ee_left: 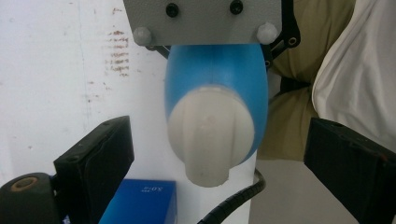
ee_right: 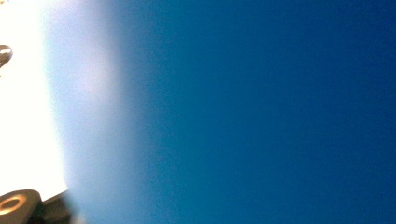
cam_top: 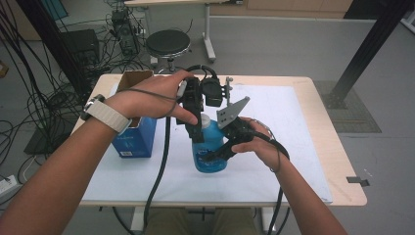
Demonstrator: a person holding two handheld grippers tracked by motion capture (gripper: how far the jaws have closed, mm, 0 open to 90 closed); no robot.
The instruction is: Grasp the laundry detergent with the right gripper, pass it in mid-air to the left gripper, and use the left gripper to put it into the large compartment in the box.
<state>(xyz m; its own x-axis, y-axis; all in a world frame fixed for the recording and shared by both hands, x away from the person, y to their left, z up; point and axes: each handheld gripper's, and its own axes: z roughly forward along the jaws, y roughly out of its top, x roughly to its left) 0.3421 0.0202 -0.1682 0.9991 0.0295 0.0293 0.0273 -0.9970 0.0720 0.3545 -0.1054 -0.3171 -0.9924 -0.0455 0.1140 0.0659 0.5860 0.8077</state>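
Note:
A blue bottle (cam_top: 211, 157) with a white cap (cam_top: 205, 120) stands upright on the white sheet in the middle of the table. My right gripper (cam_top: 219, 152) is shut on the bottle's body from the right; up close in the right gripper view the bottle (ee_right: 257, 112) is a blue blur. My left gripper (cam_top: 197, 128) comes down from above at the cap. In the left gripper view the cap (ee_left: 210, 135) lies between the left gripper's (ee_left: 219, 158) wide-apart jaws, untouched by either pad. Above the bottle (ee_left: 215, 70) is the right gripper's grey plate (ee_left: 203, 21).
A blue box (cam_top: 135, 139) with an open cardboard top stands at the table's left, close to my left forearm; its corner (ee_left: 140, 200) appears below the cap. A white sheet (cam_top: 288, 161) covers most of the table. A stool (cam_top: 168, 44) and cables lie beyond.

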